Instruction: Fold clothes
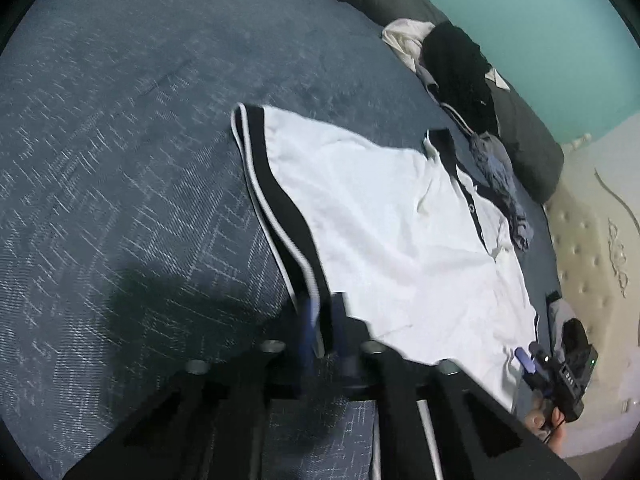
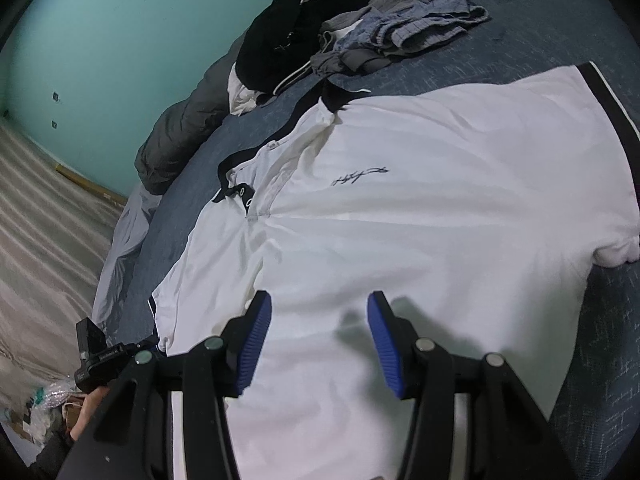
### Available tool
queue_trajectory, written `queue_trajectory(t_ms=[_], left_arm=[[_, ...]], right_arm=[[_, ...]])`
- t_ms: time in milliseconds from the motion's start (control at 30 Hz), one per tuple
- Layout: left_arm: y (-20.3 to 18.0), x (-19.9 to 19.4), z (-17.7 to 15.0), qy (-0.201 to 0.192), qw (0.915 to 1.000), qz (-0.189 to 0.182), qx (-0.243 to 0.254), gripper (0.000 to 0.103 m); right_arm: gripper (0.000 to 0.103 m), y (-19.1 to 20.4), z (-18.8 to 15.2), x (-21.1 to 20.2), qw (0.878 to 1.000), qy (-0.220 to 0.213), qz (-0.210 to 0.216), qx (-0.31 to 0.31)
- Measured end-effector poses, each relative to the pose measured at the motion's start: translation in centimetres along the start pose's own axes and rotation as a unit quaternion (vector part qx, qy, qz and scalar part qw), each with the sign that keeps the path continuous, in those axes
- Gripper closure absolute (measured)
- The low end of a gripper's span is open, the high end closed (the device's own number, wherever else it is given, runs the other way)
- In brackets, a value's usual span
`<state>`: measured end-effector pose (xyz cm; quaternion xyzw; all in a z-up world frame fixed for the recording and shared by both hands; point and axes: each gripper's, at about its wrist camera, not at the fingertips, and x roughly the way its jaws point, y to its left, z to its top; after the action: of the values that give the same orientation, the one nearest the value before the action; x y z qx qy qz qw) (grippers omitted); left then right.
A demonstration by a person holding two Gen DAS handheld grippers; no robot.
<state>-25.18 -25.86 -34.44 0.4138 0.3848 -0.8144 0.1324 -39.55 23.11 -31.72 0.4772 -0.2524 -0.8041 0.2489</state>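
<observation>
A white polo shirt (image 1: 400, 220) with a black collar and black, white-striped sleeve bands lies spread front up on the blue bed (image 1: 120, 160). My left gripper (image 1: 322, 320) is shut on the near sleeve's black band (image 1: 288, 216) at the shirt's edge. In the right wrist view the shirt (image 2: 420, 220) shows a small script logo on the chest. My right gripper (image 2: 320, 340) hovers open just above the shirt's lower body, its blue pads (image 2: 256, 344) wide apart with nothing between them. From the left wrist view the right gripper (image 1: 532, 360) sits at the shirt's far edge, held by a hand.
A pile of loose clothes lies beyond the collar: a black garment (image 2: 272, 52), blue-grey checked shorts (image 2: 420, 28) and a pale piece (image 1: 404, 40). A grey duvet (image 2: 180, 140) runs along the teal wall. A cream tufted headboard (image 1: 592, 240) borders the bed.
</observation>
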Motion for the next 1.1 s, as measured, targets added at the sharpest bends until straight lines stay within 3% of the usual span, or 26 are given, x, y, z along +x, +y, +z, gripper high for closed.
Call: queue_trajectory(t_ms=[367,533,733,1000,1100], left_arm=[[1.7,-2.5,0.8,-0.014,0.9999,0.003,-0.006,0.102],[2.9,-1.3,0.7,0.0,0.9996,0.012,-0.026,0.102],[1.7,0.2,0.8,0.017,0.9998,0.012,-0.002,0.101],[3.4,-1.0,5.2,-0.042,0.9978,0.035,-0.037,0.085],[4.4,-0.9,7.1,-0.057,0.9959,0.044,-0.056,0.071]], right_arm=[[0.052,-0.1,-0.1,-0.1,1.0,0.002,0.002,0.001],[0.052,0.3,-0.2,-0.1,1.0,0.004,0.002,-0.011],[0.052,0.4,-0.1,-0.2,1.0,0.006,-0.001,-0.019],[0.052,0.2,0.0,0.0,1.0,0.008,-0.002,-0.018],[0.052,0.2,-0.1,0.3,1.0,0.011,-0.003,-0.019]])
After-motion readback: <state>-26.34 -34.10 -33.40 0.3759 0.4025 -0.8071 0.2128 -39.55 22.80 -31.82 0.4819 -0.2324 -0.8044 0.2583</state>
